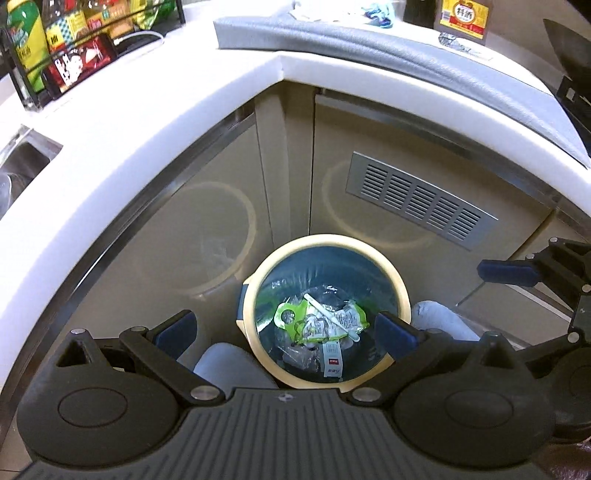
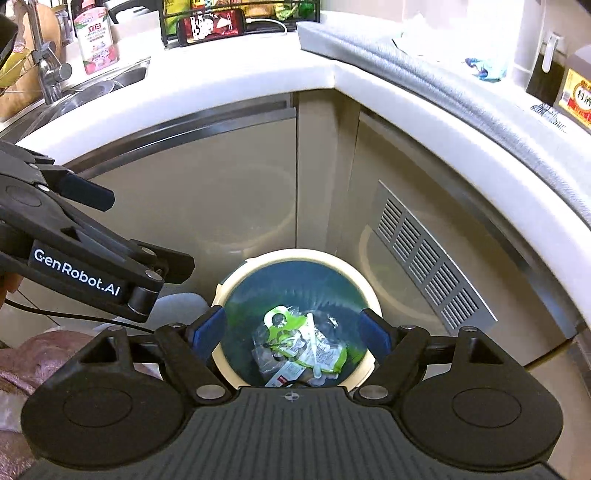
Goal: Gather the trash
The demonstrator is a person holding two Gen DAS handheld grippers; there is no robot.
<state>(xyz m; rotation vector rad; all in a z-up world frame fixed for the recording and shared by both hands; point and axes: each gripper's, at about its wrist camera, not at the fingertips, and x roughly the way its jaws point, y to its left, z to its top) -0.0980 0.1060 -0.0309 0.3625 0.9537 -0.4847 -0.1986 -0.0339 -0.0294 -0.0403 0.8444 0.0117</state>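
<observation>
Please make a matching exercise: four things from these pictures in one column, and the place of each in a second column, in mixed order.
1. green wrapper
2. phone
3. vent grille
4. faucet

a. on the cabinet door
b. over the sink
c. in the bin
d. against the rack on the counter

Pairs: 1-c, 2-d, 3-a, 4-b
</observation>
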